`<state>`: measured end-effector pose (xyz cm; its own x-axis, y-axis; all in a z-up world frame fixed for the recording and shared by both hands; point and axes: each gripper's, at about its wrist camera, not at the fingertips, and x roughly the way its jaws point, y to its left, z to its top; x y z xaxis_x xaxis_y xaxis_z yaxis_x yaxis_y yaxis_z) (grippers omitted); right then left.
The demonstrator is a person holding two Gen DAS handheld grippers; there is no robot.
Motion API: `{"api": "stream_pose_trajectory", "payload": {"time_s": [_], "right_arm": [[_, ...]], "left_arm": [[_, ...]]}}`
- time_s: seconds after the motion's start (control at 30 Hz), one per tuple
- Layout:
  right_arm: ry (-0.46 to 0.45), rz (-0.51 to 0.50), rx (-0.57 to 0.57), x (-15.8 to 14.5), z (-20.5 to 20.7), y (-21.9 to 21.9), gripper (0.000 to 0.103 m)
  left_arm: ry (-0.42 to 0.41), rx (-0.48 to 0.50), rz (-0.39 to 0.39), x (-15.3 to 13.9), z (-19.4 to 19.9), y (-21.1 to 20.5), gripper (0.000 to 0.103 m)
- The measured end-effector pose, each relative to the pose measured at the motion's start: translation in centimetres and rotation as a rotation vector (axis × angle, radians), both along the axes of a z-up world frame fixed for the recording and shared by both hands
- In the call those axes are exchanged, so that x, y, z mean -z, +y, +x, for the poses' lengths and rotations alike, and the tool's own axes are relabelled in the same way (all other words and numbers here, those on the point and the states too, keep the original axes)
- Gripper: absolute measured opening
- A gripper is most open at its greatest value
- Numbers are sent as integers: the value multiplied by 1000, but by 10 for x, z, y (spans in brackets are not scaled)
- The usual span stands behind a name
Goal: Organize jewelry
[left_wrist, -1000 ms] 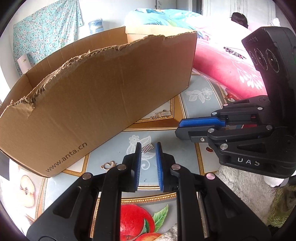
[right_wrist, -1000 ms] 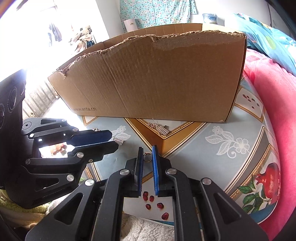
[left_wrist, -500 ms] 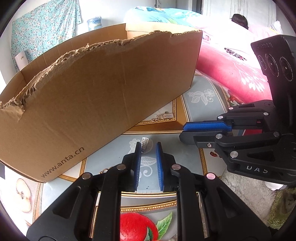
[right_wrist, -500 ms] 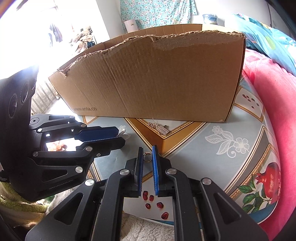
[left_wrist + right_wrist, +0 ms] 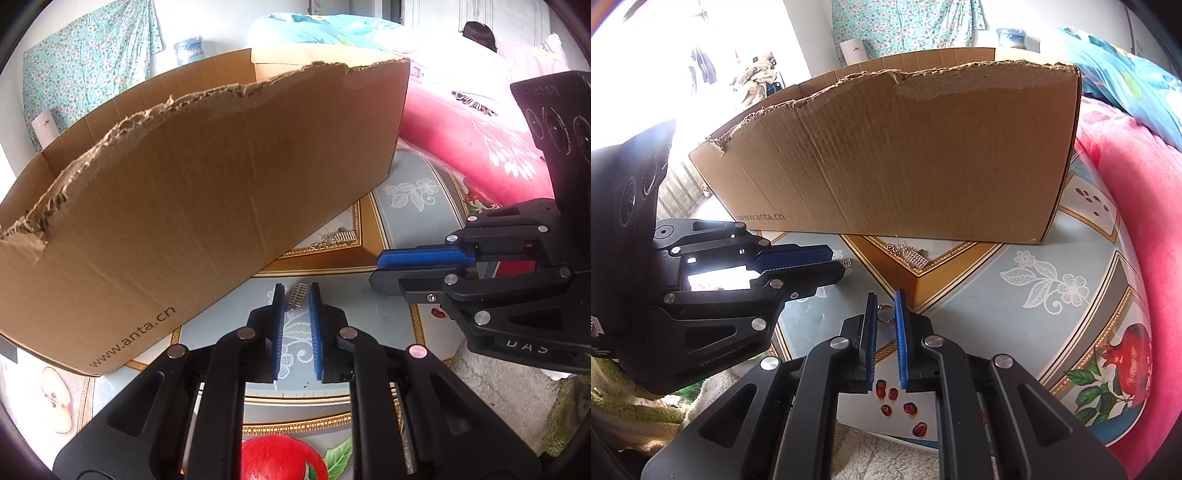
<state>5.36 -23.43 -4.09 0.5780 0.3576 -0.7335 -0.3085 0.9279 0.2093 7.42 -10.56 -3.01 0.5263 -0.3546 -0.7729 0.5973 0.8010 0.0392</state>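
Observation:
My left gripper point(image 5: 297, 291) is shut on a small silver rectangular charm point(image 5: 299, 296), held at its fingertips just above the patterned tablecloth. In the right wrist view the same left gripper point(image 5: 837, 264) comes in from the left with the silver charm point(image 5: 847, 263) sticking out of its tip. My right gripper point(image 5: 885, 306) is shut on a thin gold ring point(image 5: 885, 313); it shows side-on as the right gripper point(image 5: 375, 269) in the left wrist view. A torn cardboard box point(image 5: 207, 192) point(image 5: 905, 155) stands close behind both.
A small heap of silver and gold jewelry point(image 5: 338, 236) point(image 5: 909, 255) lies on the gold square by the box's foot. A pink blanket point(image 5: 480, 147) point(image 5: 1137, 184) borders the table's right side. Fluffy cloth point(image 5: 857, 454) hangs at the near edge.
The silver charm lay flat on the cloth at the left gripper's tips; now it stands tilted in the pads. The left gripper has shifted toward the right gripper. The right gripper kept still with its ring.

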Motion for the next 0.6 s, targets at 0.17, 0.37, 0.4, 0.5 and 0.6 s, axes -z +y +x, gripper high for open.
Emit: {"api": "stream_pose_trajectory", "payload": {"time_s": [0.17, 0.37, 0.4, 0.5, 0.6], "right_arm": [[-3, 6, 0, 0, -1, -1, 9], [-5, 15, -4, 0, -3, -3, 5], [-7, 19, -5, 0, -3, -3, 5], [-23, 19, -4, -6, -4, -5, 5], [-35, 23, 5, -12, -6, -8, 5]], "left_arm": [[5, 8, -8, 0, 4, 0, 10], [4, -14, -31, 0, 3, 5, 4], [2, -18, -38, -1, 3, 5, 4], [-5, -24, -52, -5, 1, 7, 4], [-19, -27, -57, -10, -1, 9, 4]]}}
